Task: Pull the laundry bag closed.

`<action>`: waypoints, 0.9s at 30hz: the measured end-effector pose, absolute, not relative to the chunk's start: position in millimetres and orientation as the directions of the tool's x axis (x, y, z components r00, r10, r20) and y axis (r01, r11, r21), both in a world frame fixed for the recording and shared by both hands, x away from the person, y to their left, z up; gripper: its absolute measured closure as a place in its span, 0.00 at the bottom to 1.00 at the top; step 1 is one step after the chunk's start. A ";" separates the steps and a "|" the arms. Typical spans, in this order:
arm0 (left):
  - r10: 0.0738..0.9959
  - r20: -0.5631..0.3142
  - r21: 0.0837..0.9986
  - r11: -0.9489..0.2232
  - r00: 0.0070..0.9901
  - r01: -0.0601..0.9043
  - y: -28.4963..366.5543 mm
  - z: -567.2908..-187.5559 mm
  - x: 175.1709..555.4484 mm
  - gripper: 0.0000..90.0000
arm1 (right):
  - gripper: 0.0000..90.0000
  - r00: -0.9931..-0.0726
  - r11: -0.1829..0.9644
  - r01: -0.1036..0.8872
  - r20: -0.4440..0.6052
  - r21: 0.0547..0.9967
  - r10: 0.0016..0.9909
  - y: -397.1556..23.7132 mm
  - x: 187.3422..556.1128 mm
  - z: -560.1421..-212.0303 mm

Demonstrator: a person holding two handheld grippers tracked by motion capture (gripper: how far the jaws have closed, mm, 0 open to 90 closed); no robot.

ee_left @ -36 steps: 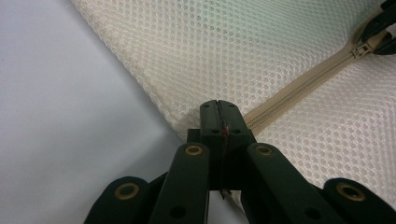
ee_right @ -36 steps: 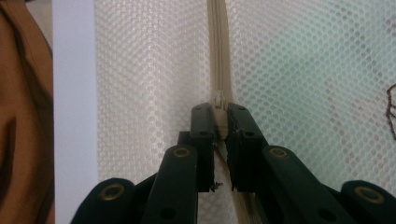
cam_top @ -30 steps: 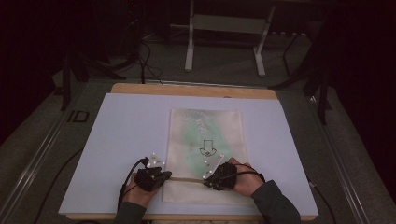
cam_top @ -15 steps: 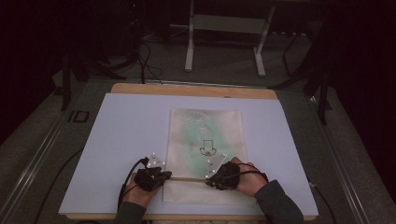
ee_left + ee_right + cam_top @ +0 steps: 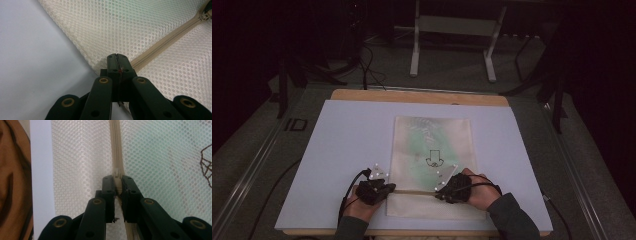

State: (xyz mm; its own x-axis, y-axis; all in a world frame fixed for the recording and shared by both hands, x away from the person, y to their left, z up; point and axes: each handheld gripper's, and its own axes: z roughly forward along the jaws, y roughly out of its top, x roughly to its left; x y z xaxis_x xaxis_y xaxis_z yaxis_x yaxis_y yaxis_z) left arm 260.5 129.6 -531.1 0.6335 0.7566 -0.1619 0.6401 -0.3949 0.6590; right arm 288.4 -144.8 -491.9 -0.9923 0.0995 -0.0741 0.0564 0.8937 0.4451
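— Cream mesh, that's what they're working on: a mesh pouch (image 5: 432,165) is lying flat on the white board (image 5: 337,150), reaching from the middle down towards the near edge.

— And the zip?

— The zipper (image 5: 414,191) is running across the pouch's near end, parallel to the board's near edge. The left gripper (image 5: 388,189) is sitting at the pouch's left edge, jaws pressed tight together and pinching the fabric right where the zipper tape ends (image 5: 117,65).

— What's the other one doing?

— The right gripper (image 5: 441,192) is clamping down over the zipper further right, near the pouch's right side. Its jaws are squeezing the zipper pull (image 5: 117,176) between them.

— Anything printed on it?

— A small dark drawing (image 5: 432,159) is showing just beyond the grippers.
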 end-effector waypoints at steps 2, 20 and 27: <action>0.757 -0.162 0.659 -0.395 0.633 0.640 129.8 -531.1 260.6 0.99 | 0.92 -0.992 0.896 0.057 -0.074 0.441 0.100 -145.8 288.6 -491.7; 0.756 -0.160 0.658 -0.397 0.634 0.640 129.6 -530.9 260.5 0.99 | 0.92 -0.991 0.892 0.070 -0.070 0.446 0.113 -154.1 288.0 -489.0; 0.757 -0.160 0.659 -0.396 0.634 0.640 129.5 -530.9 260.5 0.99 | 0.92 -0.990 0.895 0.077 -0.070 0.440 0.120 -159.2 287.8 -488.5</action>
